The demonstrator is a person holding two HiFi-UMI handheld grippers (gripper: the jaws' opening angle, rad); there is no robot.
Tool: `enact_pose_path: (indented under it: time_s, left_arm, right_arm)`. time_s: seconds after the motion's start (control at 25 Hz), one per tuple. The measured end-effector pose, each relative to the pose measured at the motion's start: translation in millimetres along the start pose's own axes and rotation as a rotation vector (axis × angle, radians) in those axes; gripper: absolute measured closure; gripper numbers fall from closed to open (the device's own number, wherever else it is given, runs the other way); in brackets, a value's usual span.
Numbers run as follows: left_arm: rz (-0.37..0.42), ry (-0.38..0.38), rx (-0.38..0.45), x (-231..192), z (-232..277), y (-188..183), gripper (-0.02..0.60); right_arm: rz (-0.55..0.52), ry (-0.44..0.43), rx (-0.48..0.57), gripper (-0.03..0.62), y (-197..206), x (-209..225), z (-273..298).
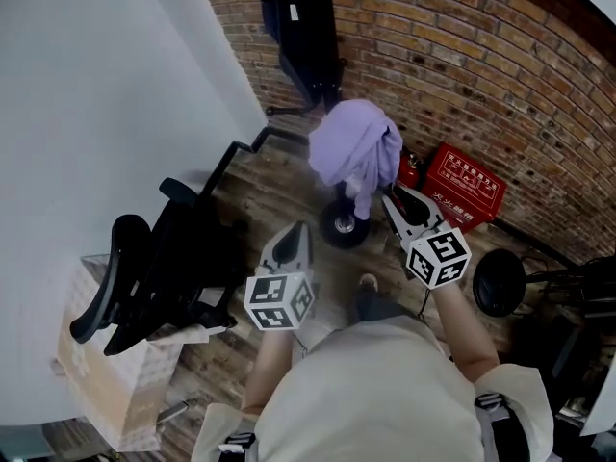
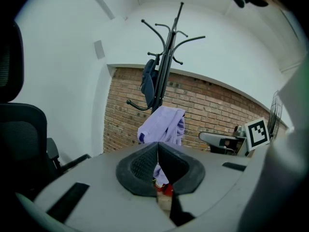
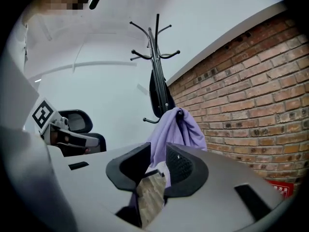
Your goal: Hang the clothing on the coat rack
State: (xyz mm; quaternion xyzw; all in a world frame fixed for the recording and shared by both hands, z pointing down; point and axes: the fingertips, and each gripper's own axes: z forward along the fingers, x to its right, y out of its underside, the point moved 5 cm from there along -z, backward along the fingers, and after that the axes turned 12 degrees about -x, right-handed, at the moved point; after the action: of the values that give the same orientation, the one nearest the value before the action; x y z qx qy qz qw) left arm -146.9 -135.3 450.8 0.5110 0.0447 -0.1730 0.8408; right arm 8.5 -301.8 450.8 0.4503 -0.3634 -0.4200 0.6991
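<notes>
Left gripper (image 1: 292, 245): lower middle of the head view, jaws pressed together with nothing between them.
Right gripper (image 1: 395, 202): just right of it and further up the frame, jaws spread. The garment's tail shows through the gap, and as far as I can judge no pad presses on it.
Purple garment (image 1: 354, 144): centre of the frame, draped over a low hook and hanging down, its long axis vertical.
Garment to jaws: it lies straight ahead of both jaws and up-frame. Its lower tail is just beside the right jaw tips, so the right gripper is the nearer one (the left stands clearly apart).
Coat rack (image 2: 166, 57): upright behind the cloth, its top hooks bare, with a dark item (image 2: 148, 79) on a middle hook.
Hanging: the clothing looks already hung, so what remains is probably a clean pull-away.
Brick wall (image 1: 462, 56): upper right, behind the rack.
</notes>
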Motion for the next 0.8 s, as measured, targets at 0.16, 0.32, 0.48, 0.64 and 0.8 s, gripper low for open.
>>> enact_pose_path:
  time_s: [0.16,0.32,0.48,0.64,0.8]
  left_arm:
    - [-0.001,-0.001,0.0,5.4,-26.8,14.9,0.577]
    - [-0.006,-0.002,0.003,9.9,-51.5,29.9,0.577]
    - [-0.017,-0.003,0.013,12.9,-74.2,43.5,0.577]
    - [-0.031,-0.007,0.025,17.9,-93.1,57.2,0.577]
    - [-0.039,-0.006,0.025,24.9,-108.2,68.7,0.577]
  right_arm:
    - [-0.001,0.011,0.008,0.538,2.2,-24.8,-21.1]
    - [-0.008,0.015,0.007,0.566,6.0,-49.0,-39.6]
    - [-0.021,0.006,0.007,0.577,10.3,-72.9,-56.1]
    - [-0.048,-0.019,0.009,0.58,15.7,-95.5,-73.6]
    - [-0.065,-0.047,0.003,0.582,21.6,-114.6,-89.8]
